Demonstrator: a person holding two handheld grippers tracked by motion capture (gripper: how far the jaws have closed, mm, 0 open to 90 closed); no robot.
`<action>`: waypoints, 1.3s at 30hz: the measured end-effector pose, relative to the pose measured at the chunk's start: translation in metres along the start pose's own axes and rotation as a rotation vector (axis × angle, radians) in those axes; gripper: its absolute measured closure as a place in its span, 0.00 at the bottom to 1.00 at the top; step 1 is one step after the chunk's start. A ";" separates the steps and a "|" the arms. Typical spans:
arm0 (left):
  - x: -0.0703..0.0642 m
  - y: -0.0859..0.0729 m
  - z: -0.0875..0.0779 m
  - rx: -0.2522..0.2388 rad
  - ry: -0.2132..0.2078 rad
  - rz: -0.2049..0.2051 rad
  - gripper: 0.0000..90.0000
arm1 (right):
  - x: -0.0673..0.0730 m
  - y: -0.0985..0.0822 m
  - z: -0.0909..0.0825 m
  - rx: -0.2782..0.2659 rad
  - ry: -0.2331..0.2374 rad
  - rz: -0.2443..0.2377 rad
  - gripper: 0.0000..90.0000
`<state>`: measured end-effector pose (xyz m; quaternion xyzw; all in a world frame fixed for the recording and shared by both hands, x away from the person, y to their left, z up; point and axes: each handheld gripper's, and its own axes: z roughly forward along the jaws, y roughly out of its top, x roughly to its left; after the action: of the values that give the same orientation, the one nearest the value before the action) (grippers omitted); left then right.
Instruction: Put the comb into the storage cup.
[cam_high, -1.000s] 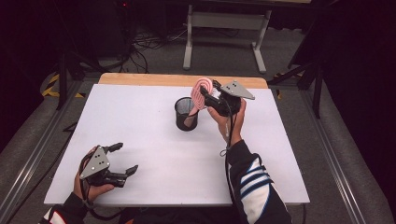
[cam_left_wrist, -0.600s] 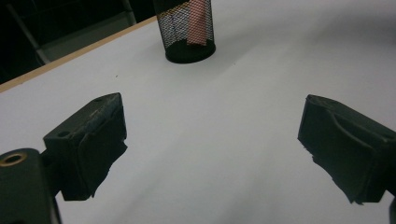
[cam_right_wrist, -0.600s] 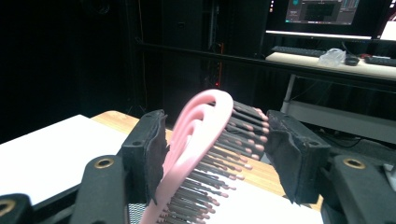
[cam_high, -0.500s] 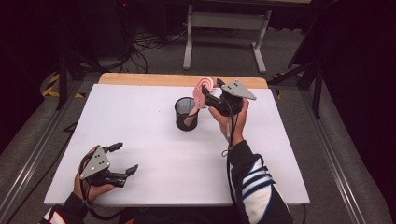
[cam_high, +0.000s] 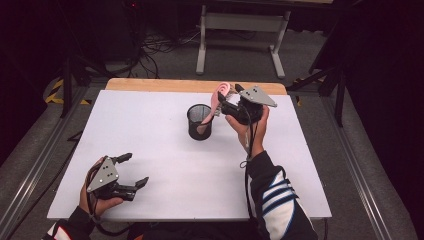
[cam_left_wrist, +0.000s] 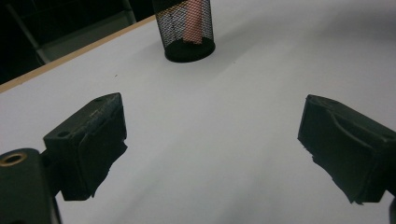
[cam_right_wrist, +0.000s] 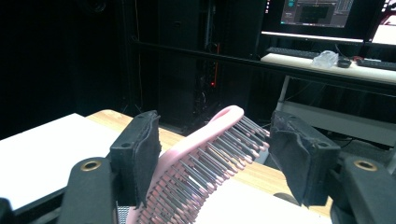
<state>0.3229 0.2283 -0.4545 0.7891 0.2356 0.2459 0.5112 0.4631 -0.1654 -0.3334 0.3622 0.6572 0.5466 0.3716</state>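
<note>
A: White tabletop (cam_high: 150, 125), wooden strip along the far edge, dark room behind. Item one: black mesh cup (cam_high: 200, 121), upright near the middle, standing free. Item two: pink hairbrush (cam_high: 216, 102), handle down inside the cup, bristled head leaning out over the rim toward your right tongs (cam_high: 226, 99).

B: Condition of the tongs?

A: Right tongs: jaws have just been opening, with the brush head between them. In the right gripper view the left pad (cam_right_wrist: 142, 154) lies against the brush back (cam_right_wrist: 187, 149), while the right pad (cam_right_wrist: 299, 154) stands off the bristles. Released, by my reading. Left tongs (cam_high: 131, 170): jaws wide apart, nothing between, resting near your edge, well away from the cup.

B: Risks?

A: First: withdraw sideways and that touching pad could drag the head along, tipping the light cup. Second: bristles may snag the far pad. Third: the leaning brush is top-heavy; nothing steadies the cup.
</note>
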 end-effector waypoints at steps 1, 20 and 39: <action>0.000 0.000 0.000 0.001 -0.001 -0.003 0.10 | 0.000 0.001 -0.001 -0.005 0.002 -0.001 0.38; 0.000 0.000 0.000 0.004 0.000 -0.002 0.10 | 0.004 0.012 -0.012 -0.022 0.006 -0.068 0.37; 0.000 0.000 0.001 0.005 -0.001 -0.005 0.10 | 0.010 0.018 -0.023 0.000 -0.003 -0.101 0.22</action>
<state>0.3236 0.2276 -0.4547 0.7898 0.2382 0.2437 0.5101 0.4396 -0.1642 -0.3142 0.3295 0.6740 0.5267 0.3996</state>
